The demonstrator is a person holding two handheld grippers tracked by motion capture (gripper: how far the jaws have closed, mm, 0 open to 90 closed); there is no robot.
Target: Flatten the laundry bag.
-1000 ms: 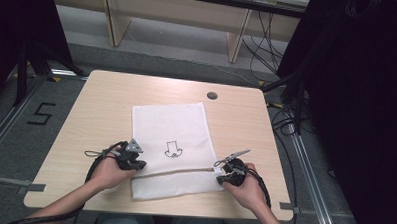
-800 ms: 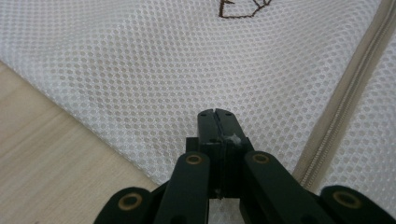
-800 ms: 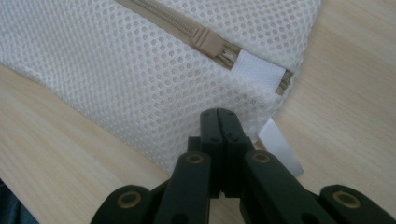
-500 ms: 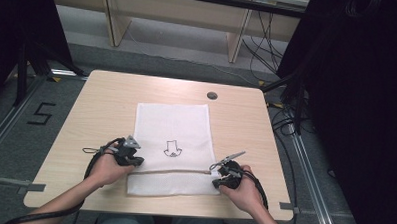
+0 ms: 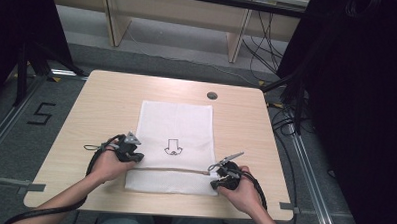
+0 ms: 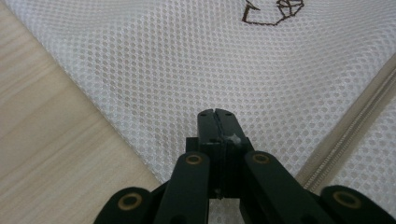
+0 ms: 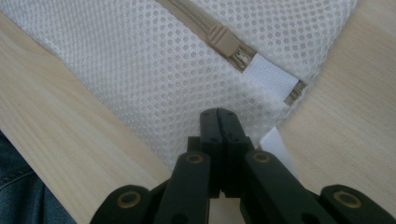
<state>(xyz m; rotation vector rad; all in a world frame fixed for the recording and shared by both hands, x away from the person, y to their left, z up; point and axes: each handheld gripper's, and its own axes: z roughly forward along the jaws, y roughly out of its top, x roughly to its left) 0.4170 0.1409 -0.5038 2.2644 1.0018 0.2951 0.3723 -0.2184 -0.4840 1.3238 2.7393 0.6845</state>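
White mesh zip bag [image 5: 174,141] lay flat near the surface's [image 5: 107,99] front edge, beige zipper [image 5: 172,169] running between both tongs, left [image 5: 136,157] and right [image 5: 215,183], pressed together, empty; slider [image 7: 229,44] nearer right.

White mesh zipper bag [image 5: 174,141] flat on table [image 5: 96,113]

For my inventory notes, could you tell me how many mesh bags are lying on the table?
1. A single white mesh zip bag lies flat at the middle of the wooden table, its zipper end nearest the person. Anything inside it or beneath it would be hidden.
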